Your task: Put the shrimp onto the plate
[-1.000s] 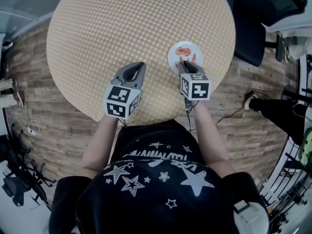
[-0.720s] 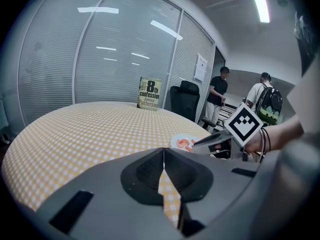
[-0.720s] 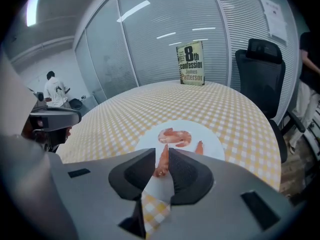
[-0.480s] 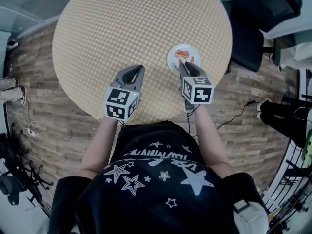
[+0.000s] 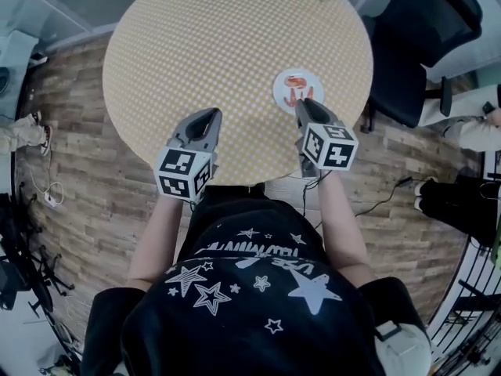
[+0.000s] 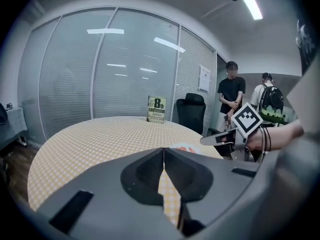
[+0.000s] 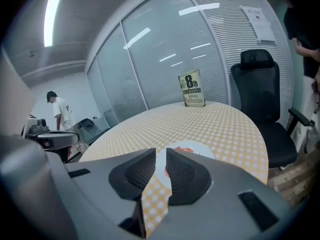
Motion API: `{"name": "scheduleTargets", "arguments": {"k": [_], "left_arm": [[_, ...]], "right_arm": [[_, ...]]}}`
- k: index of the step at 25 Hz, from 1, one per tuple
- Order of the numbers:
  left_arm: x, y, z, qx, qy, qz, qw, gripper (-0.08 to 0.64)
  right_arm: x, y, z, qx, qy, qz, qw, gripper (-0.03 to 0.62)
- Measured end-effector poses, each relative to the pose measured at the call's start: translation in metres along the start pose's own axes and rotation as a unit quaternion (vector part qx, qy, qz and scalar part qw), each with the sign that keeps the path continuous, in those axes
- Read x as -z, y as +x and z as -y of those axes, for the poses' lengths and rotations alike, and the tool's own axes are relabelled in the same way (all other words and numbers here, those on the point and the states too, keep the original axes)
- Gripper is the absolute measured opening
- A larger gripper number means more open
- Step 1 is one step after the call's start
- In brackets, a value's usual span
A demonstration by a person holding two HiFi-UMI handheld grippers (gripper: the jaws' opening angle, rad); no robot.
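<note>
I hold my left gripper [image 6: 163, 151] clenched, its two dark jaws pressed together along their tips with nothing caught between them, and it hangs over the near part of the round table [image 5: 219, 45], which is covered in a yellow checked cloth. My right gripper [image 7: 161, 155] is released: its jaws stand a narrow gap apart and hold nothing, and through that gap I see checked cloth and a strip of the white plate [image 5: 279, 92]. From above, the right gripper's tips sit just at the near rim of that plate, while my left gripper is well apart from it, off to the left. The orange shrimp [image 5: 296, 82] lies on the plate, clear of both grippers. The plate rests on the right-hand side of the table, close to its edge. Each gripper carries its marker cube at the back, the left cube [image 5: 182, 172] and the right cube [image 5: 329, 146] both nearer my body than the jaws. At the far edge of the table a book [image 6: 156, 109] stands upright with its cover facing me. A black office chair [image 7: 260, 91] stands beside the table on the right, on a wood-plank floor [image 5: 78, 186]. Past my right gripper two people [image 6: 231, 99] stand near the glass wall.
</note>
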State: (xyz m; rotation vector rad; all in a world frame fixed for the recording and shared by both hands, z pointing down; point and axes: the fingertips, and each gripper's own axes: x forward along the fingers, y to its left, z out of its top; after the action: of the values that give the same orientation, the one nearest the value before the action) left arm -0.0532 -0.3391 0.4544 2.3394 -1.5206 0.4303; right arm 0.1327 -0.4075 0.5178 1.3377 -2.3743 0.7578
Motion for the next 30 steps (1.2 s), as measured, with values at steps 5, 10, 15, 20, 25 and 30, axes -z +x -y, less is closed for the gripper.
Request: {"name": "scheduleTargets", "arguments": {"k": [5, 10, 15, 20, 25, 30], "left_arm": [[-0.021, -0.032, -0.003, -0.020, -0.009, 0.031, 0.9993, 0.011], [-0.025, -0.044, -0.001, -0.017, -0.010, 0.040, 0.9990, 0.011], [-0.019, -0.050, -0.005, 0.001, -0.017, 0.038, 0.9991, 0.011], [-0.015, -0.071, -0.005, 0.023, -0.011, 0.044, 0.9987, 0.011], [-0.001, -0.114, -0.020, 0.039, -0.021, 0.043, 0.9981, 0.011], [0.007, -0.157, -0.029, 0.057, -0.017, 0.054, 0.9968, 0.011]], "right_arm": [[-0.005, -0.012, -0.027, -0.050, 0.007, 0.024, 0.998, 0.072], [-0.004, -0.019, -0.038, -0.067, 0.008, 0.032, 0.997, 0.066], [-0.004, -0.025, -0.047, -0.052, 0.009, 0.038, 0.998, 0.066], [0.007, -0.041, -0.066, -0.041, 0.014, 0.042, 0.998, 0.066], [0.021, -0.054, -0.108, -0.030, 0.025, 0.049, 0.998, 0.066], [0.032, -0.076, -0.150, -0.017, 0.017, 0.060, 0.998, 0.066]]}}
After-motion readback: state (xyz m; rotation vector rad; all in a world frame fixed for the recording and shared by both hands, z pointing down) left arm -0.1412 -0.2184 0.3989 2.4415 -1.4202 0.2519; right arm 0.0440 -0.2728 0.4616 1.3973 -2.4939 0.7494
